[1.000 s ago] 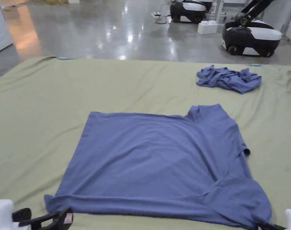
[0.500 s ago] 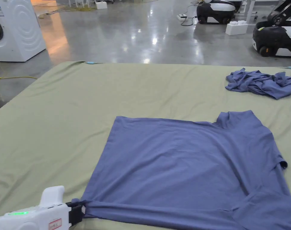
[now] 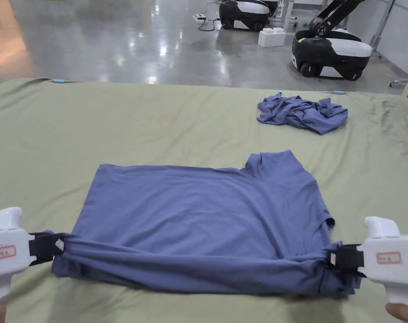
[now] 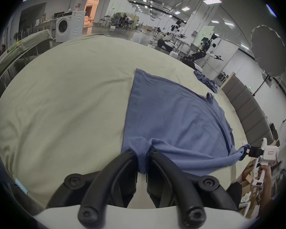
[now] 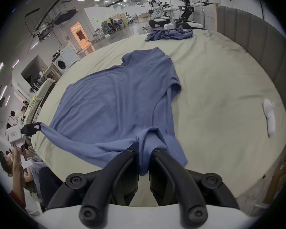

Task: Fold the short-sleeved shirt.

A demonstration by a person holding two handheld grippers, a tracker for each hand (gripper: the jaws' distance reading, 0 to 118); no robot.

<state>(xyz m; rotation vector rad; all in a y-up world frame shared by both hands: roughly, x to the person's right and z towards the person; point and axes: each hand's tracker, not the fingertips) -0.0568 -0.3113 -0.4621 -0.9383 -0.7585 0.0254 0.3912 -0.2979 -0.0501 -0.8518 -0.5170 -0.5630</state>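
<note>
1. The blue short-sleeved shirt (image 3: 203,218) lies spread on the green-covered bed (image 3: 165,122), collar end to the right and hem end to the left in the head view. Its far part lies flat; its near edge is raised off the cover and stretched in a sagging band between the two tools.
2. The left tool (image 3: 58,246) is closed on the near left corner of the shirt. In the left gripper view (image 4: 141,155) both black jaws stand close together with a fold of blue cloth pinched between them and a tail hanging below.
3. The right tool (image 3: 331,258) is closed on the near right corner, where cloth is bunched by the sleeve. In the right gripper view (image 5: 144,151) the jaws are nearly together with a gathered wad of shirt between them.
4. A crumpled blue garment (image 3: 301,112) sits well apart from the shirt, near the far right edge of the bed.
5. The head view shows both white tool bodies at the bottom corners, with fingertips under each.
6. The left gripper view adds a washing machine (image 4: 69,26) beyond the bed and a padded headboard (image 4: 248,110) along the bed's right side.
7. The right gripper view adds a white sock-like item (image 5: 269,117) lying on the cover to the right of the shirt, and people (image 5: 15,160) beside the bed at left.
8. Wheeled robots (image 3: 331,52) stand on the shiny floor (image 3: 114,42) beyond the bed.
</note>
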